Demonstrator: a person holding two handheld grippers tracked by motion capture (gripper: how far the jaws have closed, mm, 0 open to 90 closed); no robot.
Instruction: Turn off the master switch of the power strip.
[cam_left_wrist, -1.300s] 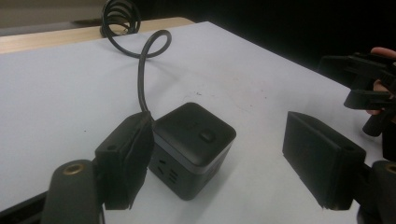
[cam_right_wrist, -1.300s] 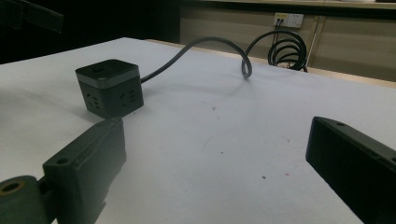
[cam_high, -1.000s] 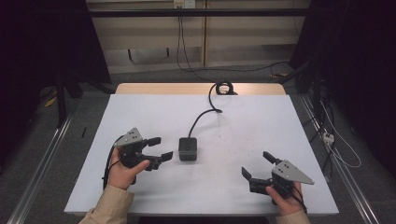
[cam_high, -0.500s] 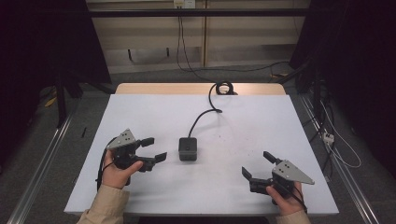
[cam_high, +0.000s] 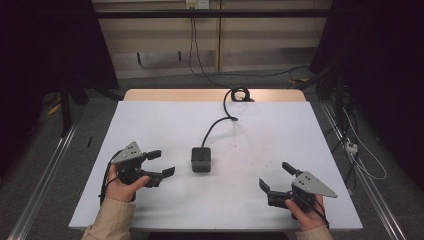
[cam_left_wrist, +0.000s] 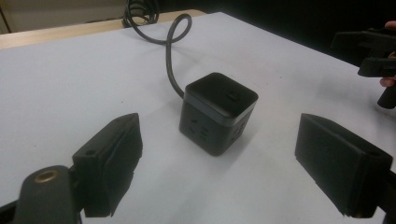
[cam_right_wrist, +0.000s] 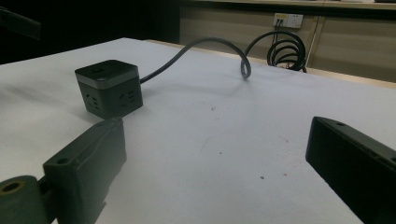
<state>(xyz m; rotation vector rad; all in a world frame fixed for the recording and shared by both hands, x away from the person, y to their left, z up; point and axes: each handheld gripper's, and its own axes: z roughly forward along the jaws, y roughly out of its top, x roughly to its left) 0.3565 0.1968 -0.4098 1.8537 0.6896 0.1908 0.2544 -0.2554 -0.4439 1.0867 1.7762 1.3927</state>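
A black cube power socket (cam_high: 201, 160) sits near the middle of the white table (cam_high: 150, 120), its cable (cam_high: 220, 122) running off toward twelve o'clock. The left gripper (cam_high: 162, 163), at nine o'clock of the cube, has just been opening its jaws, nothing between them. The right gripper (cam_high: 275, 176), at four o'clock, holds its jaws apart and empty.

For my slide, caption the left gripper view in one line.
Open left hand-held gripper faces a black cube power strip on the white table, its cable trailing back.

socket cube (cam_high: 201, 159) mid-table (cam_high: 150, 120), cable (cam_high: 216, 126) behind it
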